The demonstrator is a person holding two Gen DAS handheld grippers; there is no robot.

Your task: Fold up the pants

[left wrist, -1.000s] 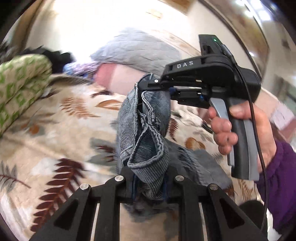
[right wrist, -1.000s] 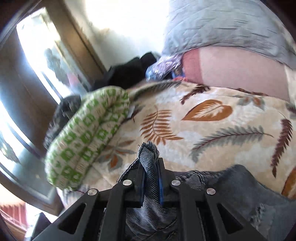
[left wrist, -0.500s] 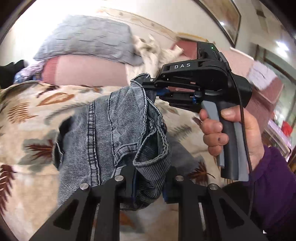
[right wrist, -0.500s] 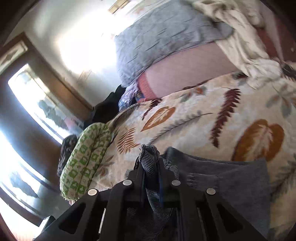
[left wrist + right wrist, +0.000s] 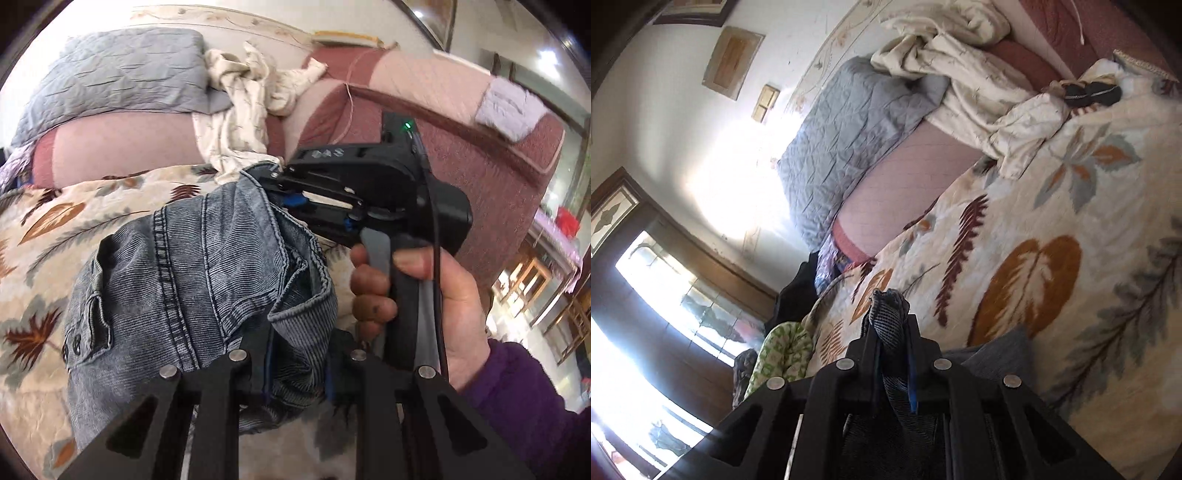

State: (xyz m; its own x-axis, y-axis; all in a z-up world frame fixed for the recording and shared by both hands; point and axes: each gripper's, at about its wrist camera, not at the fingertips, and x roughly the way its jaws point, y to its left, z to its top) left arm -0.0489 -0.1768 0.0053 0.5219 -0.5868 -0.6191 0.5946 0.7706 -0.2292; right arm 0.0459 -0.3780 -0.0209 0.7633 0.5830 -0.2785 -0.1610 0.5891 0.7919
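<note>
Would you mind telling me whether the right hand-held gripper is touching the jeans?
Touching. The right wrist view shows the right hand-held gripper shut on a bunched fold of the jeans; the left wrist view shows its tip biting the denim edge.

Open leaf-print bedspread (image 5: 1071, 229) ahead; crumpled cream sheet (image 5: 979, 85) (plus grey pillow (image 5: 122, 77)) at its head.

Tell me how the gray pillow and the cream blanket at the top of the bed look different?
The gray pillow is quilted with stitched lines and lies fairly flat and tidy; the cream blanket is crumpled into a loose, twisted heap. The pillow is plain gray, while the blanket is pale cream with tiny dark marks. The pillow rests on top of a pink cushion; the blanket spills down beside it onto the leaf-print bedspread. Both are soft bedding at the head of the bed.
</note>
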